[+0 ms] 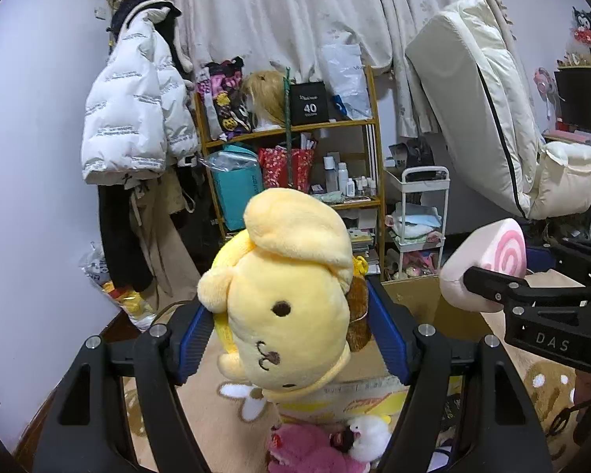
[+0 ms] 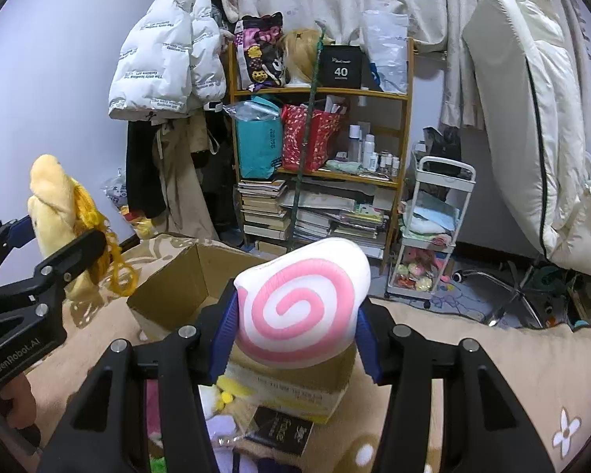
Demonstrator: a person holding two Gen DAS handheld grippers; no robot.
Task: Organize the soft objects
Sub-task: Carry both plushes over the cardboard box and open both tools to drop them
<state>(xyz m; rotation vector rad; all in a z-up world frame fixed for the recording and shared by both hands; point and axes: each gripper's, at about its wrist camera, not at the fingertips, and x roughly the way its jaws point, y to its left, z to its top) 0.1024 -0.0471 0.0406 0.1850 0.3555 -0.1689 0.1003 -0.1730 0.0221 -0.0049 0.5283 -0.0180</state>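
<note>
My left gripper [image 1: 291, 333] is shut on a yellow dog plush [image 1: 283, 299], squeezed sideways between the blue pads and held above the rug. My right gripper [image 2: 295, 333] is shut on a white cushion with a pink swirl [image 2: 299, 303], held just over an open cardboard box [image 2: 185, 276]. In the left wrist view the swirl cushion [image 1: 488, 260] and the right gripper's black body show at the right, with the box [image 1: 413, 295] behind the plush. In the right wrist view the yellow plush [image 2: 59, 213] hangs at the left edge in the other gripper.
A pink plush [image 1: 307, 449] and a small white plush [image 1: 370, 437] lie on the beige rug [image 2: 472, 354] below. A wooden shelf [image 2: 406, 126] with bags and books, a white trolley [image 2: 445, 213], hanging coats [image 2: 165, 63] and a propped mattress [image 2: 532, 118] stand behind.
</note>
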